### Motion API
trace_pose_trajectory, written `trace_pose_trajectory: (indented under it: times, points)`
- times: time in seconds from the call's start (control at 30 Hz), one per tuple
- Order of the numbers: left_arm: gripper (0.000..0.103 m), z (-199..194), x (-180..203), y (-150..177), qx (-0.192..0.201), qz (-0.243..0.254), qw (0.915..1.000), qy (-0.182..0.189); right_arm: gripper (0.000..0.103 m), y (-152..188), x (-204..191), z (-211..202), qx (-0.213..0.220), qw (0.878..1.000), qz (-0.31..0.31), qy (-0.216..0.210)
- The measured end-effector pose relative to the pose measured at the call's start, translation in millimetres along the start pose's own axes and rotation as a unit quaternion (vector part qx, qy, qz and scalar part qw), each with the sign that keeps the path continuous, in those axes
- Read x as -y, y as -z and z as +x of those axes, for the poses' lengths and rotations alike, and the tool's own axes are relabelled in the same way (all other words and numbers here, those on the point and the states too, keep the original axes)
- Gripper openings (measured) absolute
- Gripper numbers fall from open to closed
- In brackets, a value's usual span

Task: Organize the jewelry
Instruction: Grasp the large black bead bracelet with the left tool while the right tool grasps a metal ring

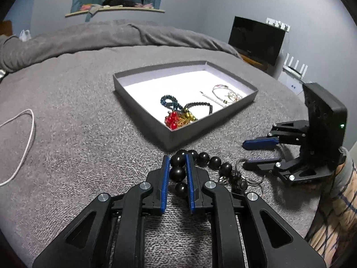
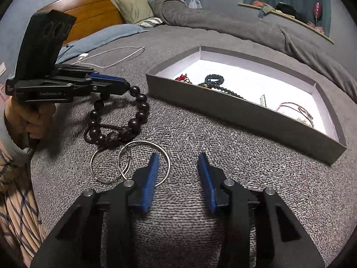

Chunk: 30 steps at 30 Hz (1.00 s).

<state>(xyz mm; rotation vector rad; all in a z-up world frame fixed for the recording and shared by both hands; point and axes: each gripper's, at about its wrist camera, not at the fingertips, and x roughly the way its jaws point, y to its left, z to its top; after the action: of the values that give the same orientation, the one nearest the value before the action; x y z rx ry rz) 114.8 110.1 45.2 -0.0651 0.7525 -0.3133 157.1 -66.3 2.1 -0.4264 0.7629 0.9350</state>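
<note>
On the grey bed cover lies a bracelet of large dark beads (image 1: 215, 162) (image 2: 142, 107). My left gripper (image 1: 177, 157) (image 2: 127, 87) is shut on one bead at its far end. Two thin silver rings (image 2: 142, 142) lie linked beside the bracelet's knotted end. My right gripper (image 2: 178, 156) (image 1: 244, 154) stands open low over the cover, its left finger across the larger ring's edge and nothing pressed between its pads. Just beyond sits a shallow grey tray (image 1: 142, 109) (image 2: 245, 116), white inside. It holds red beads (image 1: 173, 119), a blue bead bracelet (image 1: 168, 100), a black bead string (image 1: 200, 105) and thin bangles (image 1: 225, 93).
A white charging cable (image 1: 29, 134) (image 2: 116, 53) loops on the cover to the left. A rolled grey blanket (image 1: 111, 33) runs along the far side, with pillows and a wooden headboard (image 2: 96, 4) at the bed's end. A patterned sleeve (image 1: 334, 212) holds the right gripper.
</note>
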Motion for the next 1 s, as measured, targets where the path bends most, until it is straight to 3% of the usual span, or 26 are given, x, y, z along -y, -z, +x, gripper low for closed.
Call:
trace_pose_trajectory:
  times: [0.17,0.4,0.63,0.77,0.87,1.0]
  points:
    - [0.016,12,0,5,-0.026,-0.002,0.9996,-0.009,0.004,-1,-4,-1,-0.002,1.0,-0.01,0.004]
    - [0.036,20,5,9,-0.043,0.008,0.9988,-0.025,0.004,1,17,-9,0.005,0.999,0.023,0.025]
    - [0.039,27,7,11,-0.053,0.011,0.998,-0.033,0.005,-1,23,-5,-0.001,0.999,0.034,0.017]
    - [0.037,28,9,11,-0.055,0.012,0.9978,-0.034,0.006,-2,22,3,-0.013,0.999,0.035,0.019]
    - [0.015,26,14,10,-0.051,0.019,0.9984,-0.017,0.005,-2,22,5,-0.015,0.999,0.036,0.02]
    - [0.015,20,26,5,-0.033,0.031,0.999,0.002,0.004,-1,22,-1,0.003,0.999,0.036,0.013]
